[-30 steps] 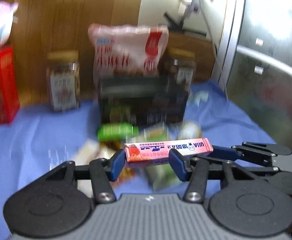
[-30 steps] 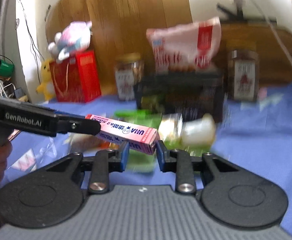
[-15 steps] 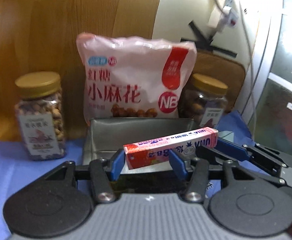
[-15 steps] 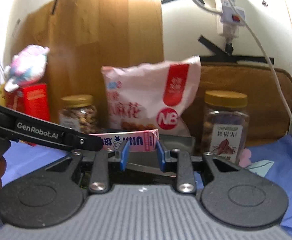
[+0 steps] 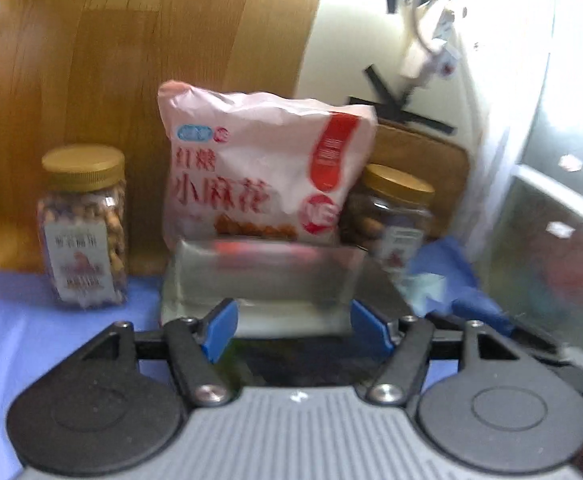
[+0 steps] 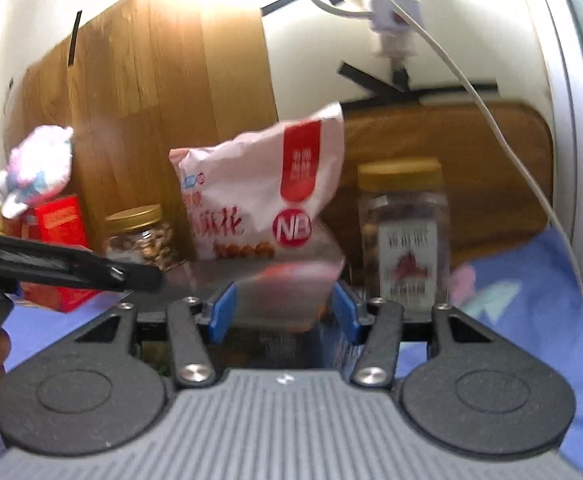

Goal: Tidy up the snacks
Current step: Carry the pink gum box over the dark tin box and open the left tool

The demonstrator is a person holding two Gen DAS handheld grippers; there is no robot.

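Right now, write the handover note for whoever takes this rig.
Left hand-held gripper: open, nothing between its blue pads.
Right hand-held gripper: open too.
Both hover over the dark rectangular metal bin; a blurred pink-red streak shows there, identity unclear.
Behind it: pink snack bag, flanked by two gold-lidded nut jars.
Done: nothing is held.
Left: check the bin, then fetch further snacks.

The pale pink plastic snack bag (image 6: 267, 196) reads "NB" in a red circle, with "小麻花" in big red characters.
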